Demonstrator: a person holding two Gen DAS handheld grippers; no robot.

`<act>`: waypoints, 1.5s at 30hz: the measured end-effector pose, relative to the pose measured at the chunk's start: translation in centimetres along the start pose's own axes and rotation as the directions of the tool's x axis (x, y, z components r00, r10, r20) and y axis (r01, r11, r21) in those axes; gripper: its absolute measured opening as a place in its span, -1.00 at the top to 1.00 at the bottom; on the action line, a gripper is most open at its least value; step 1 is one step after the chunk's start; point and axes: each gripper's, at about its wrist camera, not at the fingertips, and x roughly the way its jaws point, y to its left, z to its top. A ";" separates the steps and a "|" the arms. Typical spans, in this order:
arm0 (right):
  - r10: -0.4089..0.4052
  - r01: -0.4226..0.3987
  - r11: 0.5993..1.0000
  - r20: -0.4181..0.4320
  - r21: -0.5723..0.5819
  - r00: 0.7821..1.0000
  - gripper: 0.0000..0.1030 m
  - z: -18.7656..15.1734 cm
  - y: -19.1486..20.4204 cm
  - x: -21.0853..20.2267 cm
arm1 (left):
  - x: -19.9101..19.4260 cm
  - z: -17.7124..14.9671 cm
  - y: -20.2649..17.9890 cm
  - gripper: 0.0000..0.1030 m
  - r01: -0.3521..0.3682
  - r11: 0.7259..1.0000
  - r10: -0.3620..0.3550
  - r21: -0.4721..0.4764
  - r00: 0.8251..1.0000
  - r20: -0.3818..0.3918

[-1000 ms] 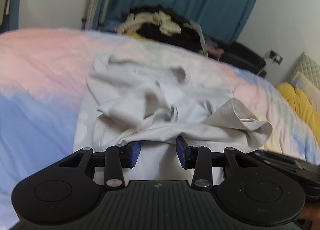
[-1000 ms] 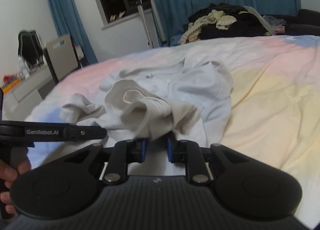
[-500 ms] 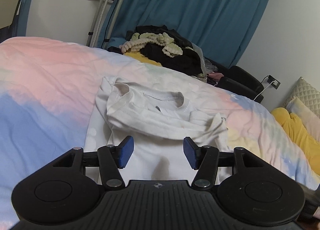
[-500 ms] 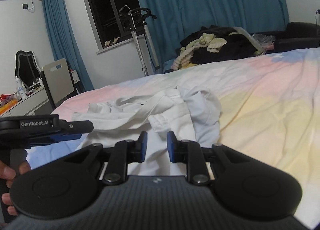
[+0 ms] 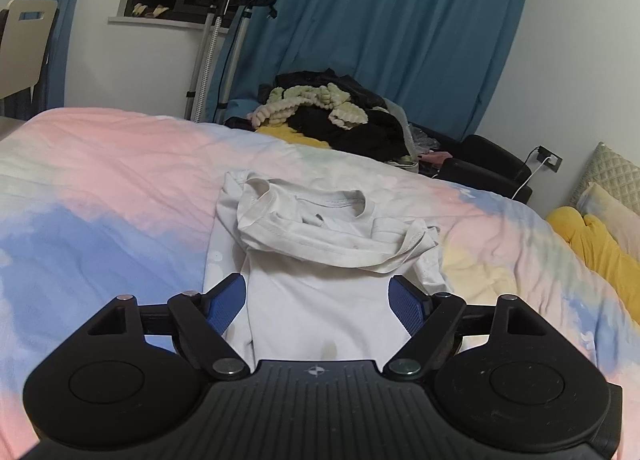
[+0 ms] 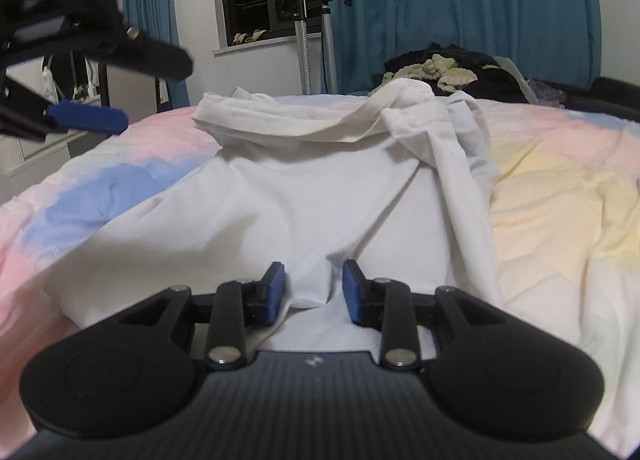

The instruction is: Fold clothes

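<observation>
I see the white T-shirt (image 5: 320,300) on the bed (image 5: 100,219) with its hem folded up; both hand-held grippers, left (image 5: 318,300) and right (image 6: 314,292), are opening, gripping nothing; side folds remain.

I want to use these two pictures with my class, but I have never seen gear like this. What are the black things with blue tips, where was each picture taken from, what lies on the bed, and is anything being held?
No robot here: a person holds a hand tool in each hand, each ending in a two-finger claw with a camera looking along its fingers. One picture comes from the left claw, the other from the right claw. A white T-shirt lies on a pastel bedspread, its far part bunched up. Both claws are opening. The left one grips nothing. A small fold of shirt stands between the right claw's blue pads, which do not press on it.
</observation>
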 end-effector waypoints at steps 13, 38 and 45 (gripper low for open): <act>0.072 -0.073 0.996 -0.018 -0.050 0.997 -0.60 0.0 1.1 0.3 | 1.5 -0.2 0.3 -0.58 -0.017 1.000 0.017 -0.021 0.999 -0.036; 0.136 -0.139 0.988 -0.047 -0.063 0.990 -1.00 0.0 1.3 0.7 | 2.5 -1.2 -0.3 -0.61 -0.005 1.000 0.003 -0.020 0.995 -0.096; 0.139 -0.141 0.988 -0.044 -0.061 0.989 -1.00 0.0 1.2 0.7 | 2.6 -0.8 0.0 -0.61 -0.007 0.998 0.001 -0.060 0.995 -0.095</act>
